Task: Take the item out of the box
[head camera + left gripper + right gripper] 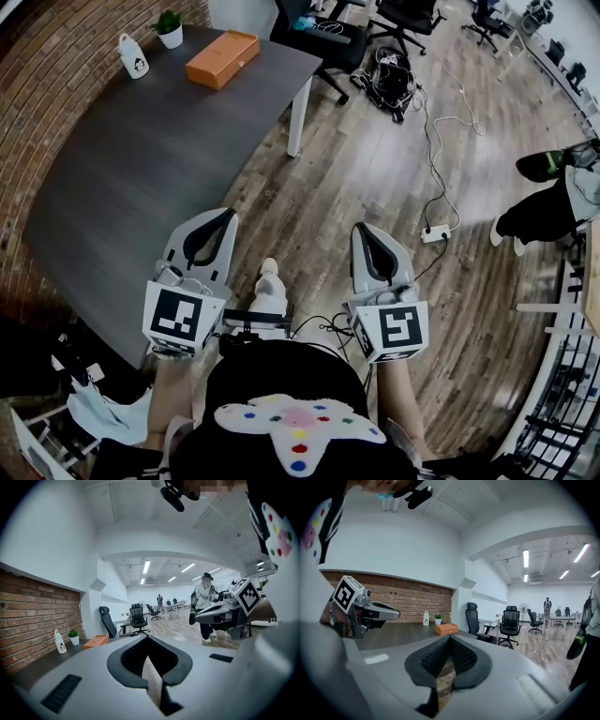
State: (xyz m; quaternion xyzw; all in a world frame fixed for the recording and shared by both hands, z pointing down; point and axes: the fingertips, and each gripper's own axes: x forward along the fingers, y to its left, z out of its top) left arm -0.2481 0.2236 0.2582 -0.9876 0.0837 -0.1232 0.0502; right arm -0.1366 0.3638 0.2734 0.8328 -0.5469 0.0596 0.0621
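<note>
Held low and side by side at the near edge of the tabletop (141, 159), pointing forward: left claw (223, 217) by the tabletop's edge, right claw (366, 231) over the wood floor (375, 169). Shut tight on both sides, pads together, nothing between. Far off at the tabletop's other end, near the brick wall (56, 66): orange box (222, 58), lying flat, well apart from both claws. Near it, a white bottle (133, 56) and a small plant (169, 28). Beyond, black chairs (323, 33); on the floor, cables and a power strip (435, 234); at the right edge, a person (548, 211) in dark trousers
</note>
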